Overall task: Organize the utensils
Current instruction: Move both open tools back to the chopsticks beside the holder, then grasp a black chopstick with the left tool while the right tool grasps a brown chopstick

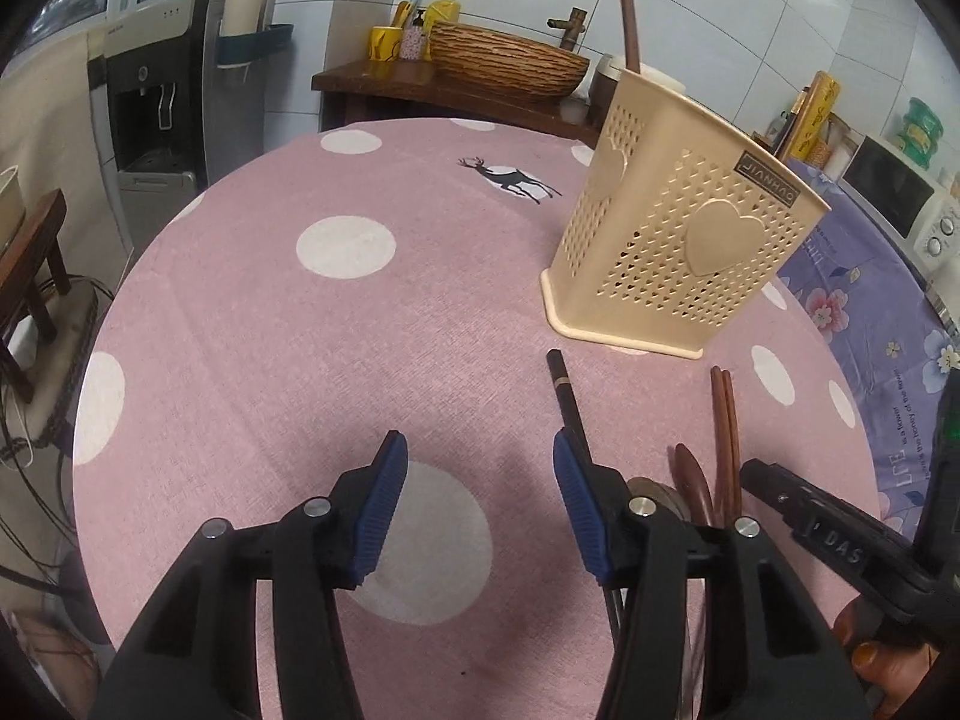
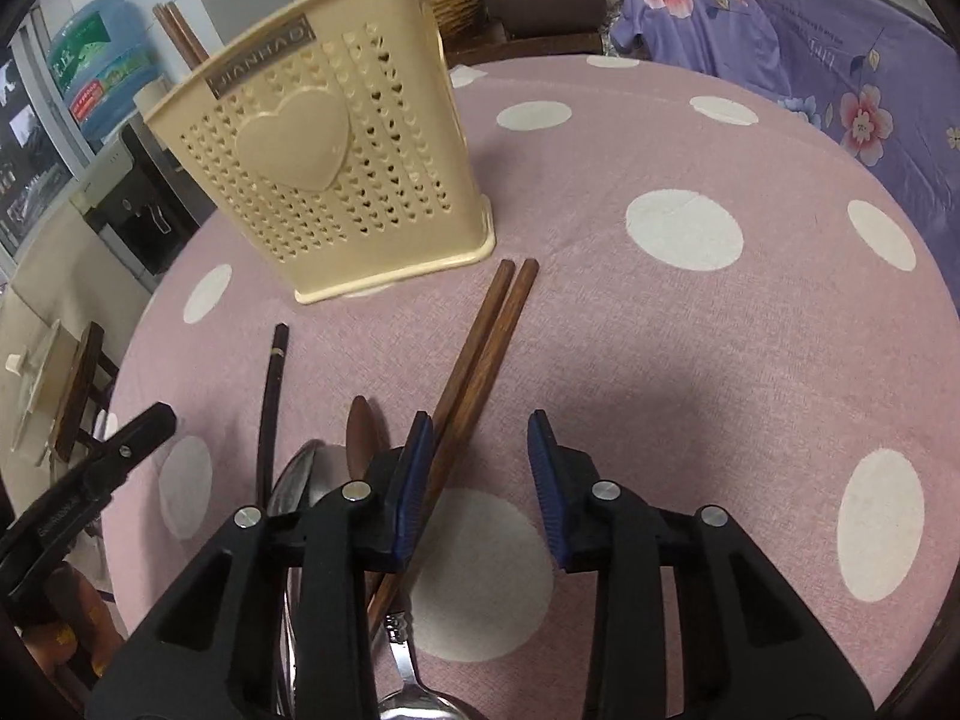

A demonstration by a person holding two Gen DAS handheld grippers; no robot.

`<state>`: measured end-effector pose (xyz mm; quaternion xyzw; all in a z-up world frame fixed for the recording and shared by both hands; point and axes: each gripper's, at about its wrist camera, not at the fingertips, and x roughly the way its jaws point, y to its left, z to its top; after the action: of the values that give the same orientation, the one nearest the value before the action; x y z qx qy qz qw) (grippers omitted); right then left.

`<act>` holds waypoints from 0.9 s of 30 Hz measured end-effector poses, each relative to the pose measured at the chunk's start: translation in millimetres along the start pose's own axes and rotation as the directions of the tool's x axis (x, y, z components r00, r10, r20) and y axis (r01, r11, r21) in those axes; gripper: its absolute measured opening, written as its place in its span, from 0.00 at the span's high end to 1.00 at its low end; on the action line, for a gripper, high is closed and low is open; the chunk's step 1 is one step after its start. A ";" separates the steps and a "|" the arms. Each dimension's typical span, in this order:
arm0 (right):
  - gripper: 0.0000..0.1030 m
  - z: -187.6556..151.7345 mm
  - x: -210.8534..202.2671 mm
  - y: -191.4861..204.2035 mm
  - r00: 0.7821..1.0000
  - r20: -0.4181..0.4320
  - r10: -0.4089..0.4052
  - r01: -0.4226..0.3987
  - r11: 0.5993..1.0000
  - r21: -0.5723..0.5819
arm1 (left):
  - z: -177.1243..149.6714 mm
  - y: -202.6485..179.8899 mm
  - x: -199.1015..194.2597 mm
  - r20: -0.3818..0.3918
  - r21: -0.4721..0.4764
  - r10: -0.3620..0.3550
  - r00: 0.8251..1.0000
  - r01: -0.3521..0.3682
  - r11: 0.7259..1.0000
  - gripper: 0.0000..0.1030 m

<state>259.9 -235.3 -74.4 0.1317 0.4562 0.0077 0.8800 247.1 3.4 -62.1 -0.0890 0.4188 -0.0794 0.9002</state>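
Utensils lie loose on my table (image 2: 720,360), near its front edge, before the holder (image 2: 324,150).
Brown chopsticks (image 2: 480,354) sit beside my right gripper (image 2: 480,492); both it and the left gripper (image 1: 474,510) are spread, empty.

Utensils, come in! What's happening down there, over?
Left gripper open, empty. Right gripper open, empty. Brown chopsticks, black chopstick, spoons loose on tablecloth; beige holder upright. Nothing in the way.
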 end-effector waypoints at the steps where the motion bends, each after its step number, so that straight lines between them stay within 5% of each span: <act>1: 0.71 -0.2 -0.1 0.3 1.000 -0.004 -0.005 0.005 1.000 0.001 | -0.2 -1.8 -0.7 0.003 0.003 0.000 1.000 0.000 1.000 0.51; 19: 0.75 19.4 15.6 -10.1 0.999 -0.038 -0.019 0.021 0.998 0.063 | -10.5 -14.0 4.2 -0.034 0.023 -0.025 0.999 0.026 0.999 0.51; 27: 0.80 32.4 26.2 -2.5 0.994 -0.013 -0.111 0.111 0.994 0.002 | -8.4 -19.8 10.1 -0.052 0.052 -0.014 0.999 0.017 0.999 0.51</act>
<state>301.0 -241.5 -78.2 0.1073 0.4687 -0.0409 0.8759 245.7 -18.9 -70.4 -0.0666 0.4390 -0.0996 0.8905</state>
